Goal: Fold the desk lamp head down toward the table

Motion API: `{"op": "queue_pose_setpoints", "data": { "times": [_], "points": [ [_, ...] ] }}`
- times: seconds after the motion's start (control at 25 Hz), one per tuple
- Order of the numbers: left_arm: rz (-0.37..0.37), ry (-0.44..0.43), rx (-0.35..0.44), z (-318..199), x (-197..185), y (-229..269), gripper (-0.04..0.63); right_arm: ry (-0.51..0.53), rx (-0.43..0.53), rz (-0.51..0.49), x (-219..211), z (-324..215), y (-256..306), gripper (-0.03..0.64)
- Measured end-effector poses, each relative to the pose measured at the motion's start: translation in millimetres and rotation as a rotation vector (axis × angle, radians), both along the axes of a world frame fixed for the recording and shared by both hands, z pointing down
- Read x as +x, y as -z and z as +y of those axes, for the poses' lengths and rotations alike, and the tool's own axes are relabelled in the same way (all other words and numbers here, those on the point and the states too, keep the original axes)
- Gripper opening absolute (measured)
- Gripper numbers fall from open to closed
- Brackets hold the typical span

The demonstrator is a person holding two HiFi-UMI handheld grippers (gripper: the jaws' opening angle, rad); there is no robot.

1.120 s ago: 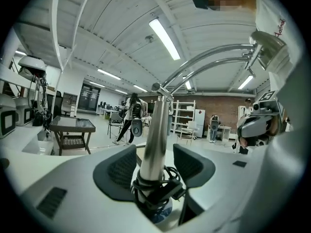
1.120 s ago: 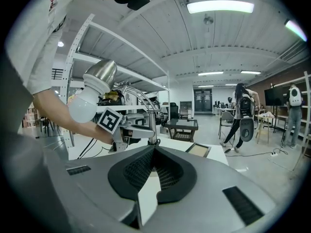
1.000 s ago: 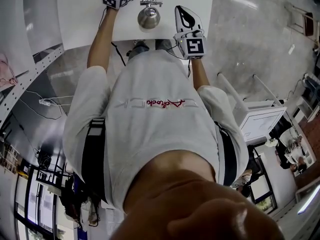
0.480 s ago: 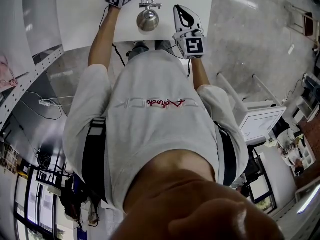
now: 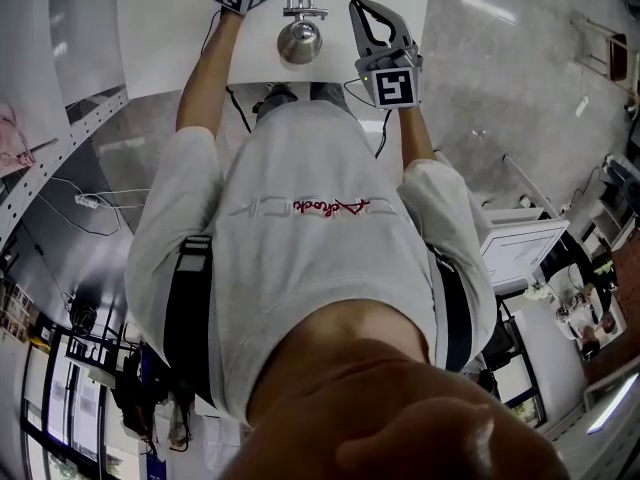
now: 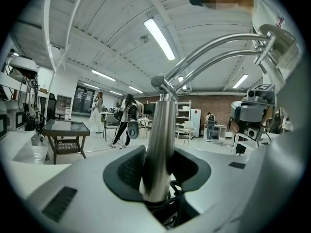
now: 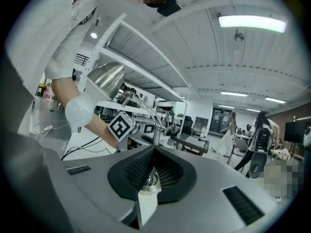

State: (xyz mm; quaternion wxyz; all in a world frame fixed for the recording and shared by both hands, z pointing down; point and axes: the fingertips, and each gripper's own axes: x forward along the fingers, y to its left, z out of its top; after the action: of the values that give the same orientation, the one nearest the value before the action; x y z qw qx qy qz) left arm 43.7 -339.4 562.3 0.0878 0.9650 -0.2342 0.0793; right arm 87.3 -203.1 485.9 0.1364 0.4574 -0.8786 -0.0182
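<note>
The left claw (image 6: 158,171) is clamped on the upright steel post (image 6: 160,130) of the desk lamp (image 6: 218,46), further in from the near edge of the white bench (image 5: 165,28) than the lamp head (image 5: 299,40). The head hangs close to that edge. The right claw (image 7: 153,164), jaws pressed together and empty, is beside the head on its right, apart from it. Bare bench lies left of the lamp.

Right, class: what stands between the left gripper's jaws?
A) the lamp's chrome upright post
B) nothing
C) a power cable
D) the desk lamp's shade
A: in its own view, the left gripper has its jaws closed on the chrome upright post.
</note>
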Motion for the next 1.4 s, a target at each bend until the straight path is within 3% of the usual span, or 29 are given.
{"op": "queue_pose_setpoints", "data": {
  "times": [0.12,0.32,0.48,0.64,0.8,0.88,0.96,1.28,1.4],
  "points": [
    [0.002,0.003,-0.002,0,1,-1,0.169,0.121,0.107,0.074,-13,-9,17,0.026],
    [0.004,0.007,-0.009,-1,1,1,0.169,0.330,0.383,0.436,-37,-12,28,0.026],
    [0.005,0.011,-0.008,0,-1,1,0.169,0.438,0.600,0.605,-56,-3,33,0.026],
    [0.003,0.012,-0.007,0,0,3,0.169,0.471,0.747,0.649,-63,-5,47,0.026],
    [0.002,0.014,-0.006,-1,-1,3,0.169,0.498,0.747,0.634,-66,-10,50,0.033],
    [0.005,0.015,-0.008,-2,-1,3,0.170,0.535,0.716,0.603,-70,-9,49,0.165],
    [0.005,0.016,-0.013,-2,-1,1,0.170,0.547,0.729,0.603,-76,-11,51,0.212],
    [0.005,0.019,-0.001,-4,1,5,0.170,0.592,0.858,0.631,-102,-14,58,0.210],
    [0.005,0.016,0.000,-2,2,6,0.170,0.610,0.879,0.631,-107,-10,57,0.175]
  ]
}}
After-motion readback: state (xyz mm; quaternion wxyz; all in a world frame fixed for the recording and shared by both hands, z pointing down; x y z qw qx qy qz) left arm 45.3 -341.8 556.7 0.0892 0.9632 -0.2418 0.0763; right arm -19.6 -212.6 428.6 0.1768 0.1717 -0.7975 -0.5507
